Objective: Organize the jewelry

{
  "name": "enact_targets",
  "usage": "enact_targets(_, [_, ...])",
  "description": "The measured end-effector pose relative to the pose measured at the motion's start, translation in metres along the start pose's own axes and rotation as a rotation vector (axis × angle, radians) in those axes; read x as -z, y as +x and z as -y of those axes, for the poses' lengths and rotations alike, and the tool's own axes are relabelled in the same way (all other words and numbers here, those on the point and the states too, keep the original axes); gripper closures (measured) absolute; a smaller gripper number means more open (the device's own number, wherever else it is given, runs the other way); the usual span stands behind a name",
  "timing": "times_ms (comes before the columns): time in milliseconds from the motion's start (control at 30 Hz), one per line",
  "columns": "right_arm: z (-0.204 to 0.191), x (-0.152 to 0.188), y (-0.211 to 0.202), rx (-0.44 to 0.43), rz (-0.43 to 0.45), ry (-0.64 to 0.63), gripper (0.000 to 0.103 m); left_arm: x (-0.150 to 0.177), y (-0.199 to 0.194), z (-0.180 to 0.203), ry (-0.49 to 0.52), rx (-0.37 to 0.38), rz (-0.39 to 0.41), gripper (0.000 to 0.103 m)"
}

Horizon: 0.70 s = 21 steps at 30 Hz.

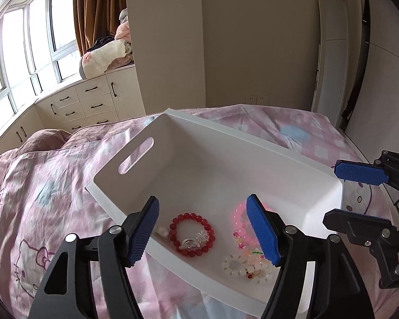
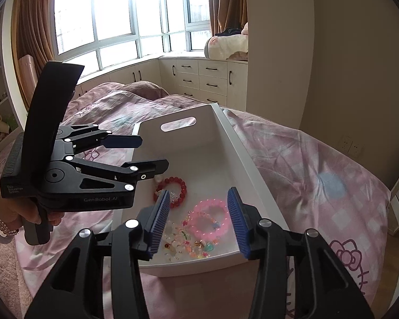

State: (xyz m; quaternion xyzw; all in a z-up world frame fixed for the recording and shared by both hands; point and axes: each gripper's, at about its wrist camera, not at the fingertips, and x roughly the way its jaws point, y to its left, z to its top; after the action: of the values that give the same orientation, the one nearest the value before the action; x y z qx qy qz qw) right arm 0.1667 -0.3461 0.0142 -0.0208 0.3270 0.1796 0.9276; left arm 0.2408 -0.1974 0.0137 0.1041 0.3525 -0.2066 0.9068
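Note:
A white plastic bin (image 1: 188,143) with a slot handle sits on the bed. On its floor lie a red bead bracelet (image 1: 192,235), a pink bracelet (image 1: 239,219) and a white bead bracelet (image 1: 242,265) with small coloured charms. My left gripper (image 1: 203,231) hangs open over the bin's near end, its blue pads on either side of the red bracelet and touching nothing. In the right wrist view my right gripper (image 2: 199,223) is open above the pink bracelet (image 2: 210,220), with the red bracelet (image 2: 173,188) further in. A hand (image 2: 37,214) holds the left gripper (image 2: 153,152) at the bin's left rim.
The bed carries a pink cartoon-cat quilt (image 1: 40,212) with a rumpled mound at its far end. White drawers (image 2: 202,79) run under the bay window, with a plush toy (image 2: 226,47) on top. A beige wall and wall sockets (image 1: 255,98) stand behind the bed.

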Motion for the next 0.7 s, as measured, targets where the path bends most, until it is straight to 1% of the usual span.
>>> enact_targets(33, [-0.002,0.000,-0.005,0.009,0.020,-0.013,0.041,-0.002,-0.005,-0.001,-0.008,-0.014,0.017,0.011])
enact_targets(100, [-0.006,-0.001,-0.014,0.026,0.045,-0.040,0.042,-0.004,-0.017,-0.003,-0.016,-0.044,0.060,0.009])
enact_targets(133, [-0.008,-0.002,-0.019,0.029,0.054,-0.050,0.039,-0.005,-0.023,-0.003,-0.016,-0.052,0.079,0.009])
enact_targets(167, [-0.009,-0.002,-0.024,0.026,0.064,-0.054,0.031,-0.005,-0.030,-0.003,-0.014,-0.059,0.096,0.009])
enact_targets(200, [-0.010,-0.001,-0.030,0.027,0.075,-0.055,0.027,-0.004,-0.036,-0.002,-0.010,-0.068,0.113,0.008])
enact_targets(233, [-0.011,0.000,-0.036,0.035,0.089,-0.053,0.018,-0.003,-0.044,-0.001,-0.003,-0.075,0.130,0.008])
enact_targets(267, [-0.012,0.001,-0.042,0.040,0.103,-0.049,0.014,-0.001,-0.051,0.000,0.004,-0.083,0.148,0.008])
enact_targets(333, [-0.013,0.004,-0.055,0.035,0.130,-0.039,0.012,0.004,-0.065,0.004,0.008,-0.122,0.179,0.004])
enact_targets(400, [-0.013,0.008,-0.068,0.048,0.158,-0.025,0.008,0.010,-0.078,0.006,-0.002,-0.155,0.212,0.004])
enact_targets(467, [-0.016,0.014,-0.080,0.057,0.198,-0.009,0.005,0.017,-0.089,0.007,-0.034,-0.157,0.230,0.003])
enact_targets(567, [-0.022,0.026,-0.093,0.074,0.250,-0.003,0.005,0.029,-0.100,0.006,-0.098,-0.165,0.241,0.003])
enact_targets(633, [-0.027,0.034,-0.095,0.073,0.264,-0.018,0.005,0.038,-0.105,0.007,-0.124,-0.171,0.249,0.003])
enact_targets(700, [-0.031,0.042,-0.094,0.069,0.257,-0.041,0.005,0.049,-0.108,0.008,-0.145,-0.169,0.245,0.003])
